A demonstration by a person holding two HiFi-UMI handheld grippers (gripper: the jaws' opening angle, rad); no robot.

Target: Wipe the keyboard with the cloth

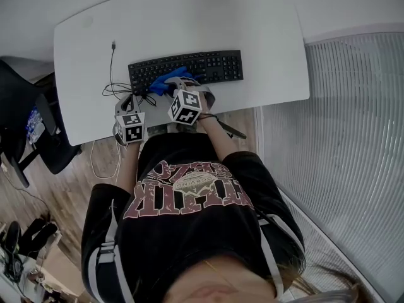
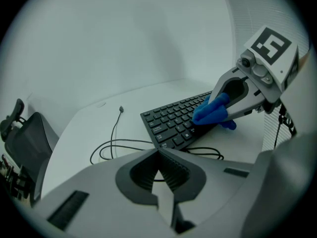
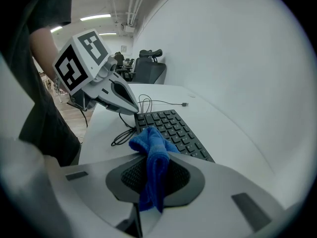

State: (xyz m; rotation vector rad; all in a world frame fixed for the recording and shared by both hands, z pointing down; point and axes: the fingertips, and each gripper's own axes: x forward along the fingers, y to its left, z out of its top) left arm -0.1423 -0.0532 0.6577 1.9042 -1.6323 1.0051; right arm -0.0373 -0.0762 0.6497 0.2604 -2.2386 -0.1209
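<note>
With the blue cloth (image 3: pixel 148 144) pinched by the right gripper (image 3: pixel 154 192) at the keyboard's (image 1: pixel 211 66) 9 o'clock end and the left gripper (image 2: pixel 161 182) closed and empty, the unbraced keyboard could be shoved or its cable (image 1: pixel 112 68) snagged.

Nothing can be read with certainty. The shirt (image 1: pixel 189 194) carries large reddish block letters below a smaller arched line. They are upside down in the head view and too broken to spell out. The keyboard (image 1: pixel 186 69) keys have white legends, too small and blurred in every view. The left cube (image 1: pixel 129 129) and right cube (image 1: pixel 185 106) show only black-and-white square patterns.
</note>
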